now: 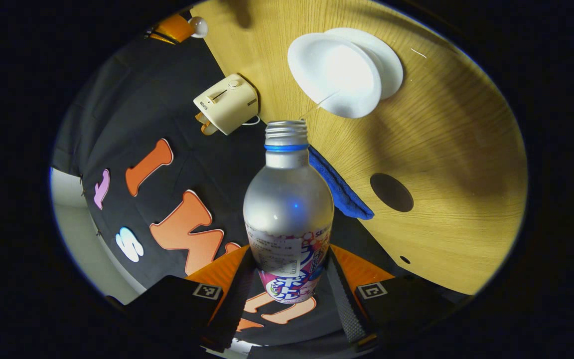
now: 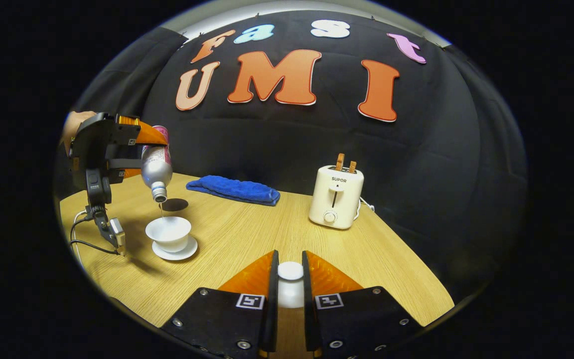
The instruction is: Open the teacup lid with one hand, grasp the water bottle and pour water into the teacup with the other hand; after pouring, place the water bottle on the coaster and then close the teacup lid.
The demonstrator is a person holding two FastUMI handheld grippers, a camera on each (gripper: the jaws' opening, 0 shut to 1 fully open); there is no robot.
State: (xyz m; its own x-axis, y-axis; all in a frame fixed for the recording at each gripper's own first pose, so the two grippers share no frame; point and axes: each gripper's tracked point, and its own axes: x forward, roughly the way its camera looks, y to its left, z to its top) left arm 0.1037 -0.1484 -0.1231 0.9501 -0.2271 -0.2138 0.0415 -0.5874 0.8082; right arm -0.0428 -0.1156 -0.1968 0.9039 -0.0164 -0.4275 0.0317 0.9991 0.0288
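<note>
My left gripper (image 1: 289, 286) is shut on a silver water bottle (image 1: 287, 209) with a printed label and no cap. The bottle is tipped mouth-down over the white teacup (image 1: 334, 75). In the right gripper view the same bottle (image 2: 156, 169) hangs tilted above the teacup (image 2: 169, 233) on its saucer (image 2: 185, 253), and a thin stream of water runs from the mouth into the cup. My right gripper (image 2: 290, 281) is shut on the knob of the white teacup lid (image 2: 290, 271), held off to the right of the cup. A dark round coaster (image 1: 391, 192) lies on the table beside the cup.
A folded blue towel (image 2: 234, 189) lies at the back of the wooden table (image 2: 247, 234). A cream toaster (image 2: 336, 197) with two slices in it stands at the back right. A cable (image 2: 85, 244) trails from the left gripper across the table's left edge.
</note>
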